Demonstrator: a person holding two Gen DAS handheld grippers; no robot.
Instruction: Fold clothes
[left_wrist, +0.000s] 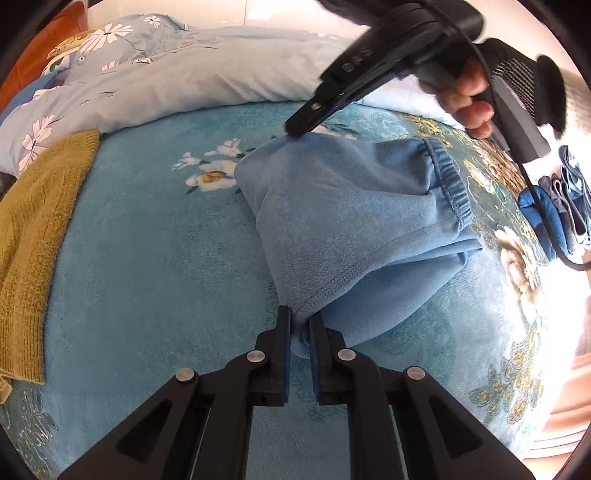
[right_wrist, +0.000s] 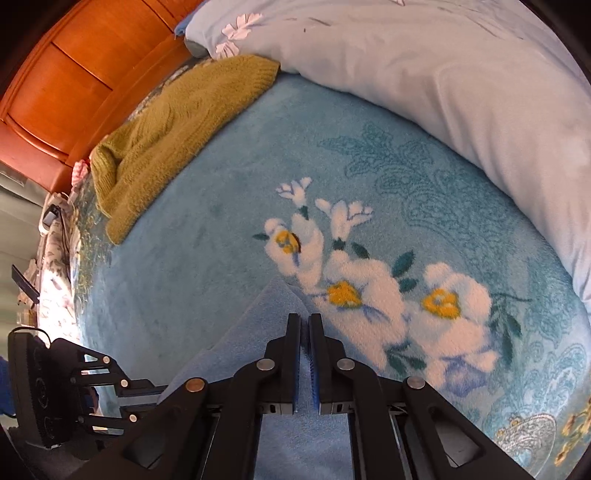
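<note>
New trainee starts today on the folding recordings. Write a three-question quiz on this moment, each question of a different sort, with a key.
1. True or false: the left hand-held gripper is shut on a corner of the blue sweatpants.
2. Multiple choice: what lies on the floral blanket on the side away from the sweatpants' elastic waistband?
A. a red towel
B. a mustard-yellow knit sweater
C. a pair of shoes
3. Fill in: the right hand-held gripper pinches the sweatpants at another ____.

Key: 1 true; 2 B; 3 corner.
</note>
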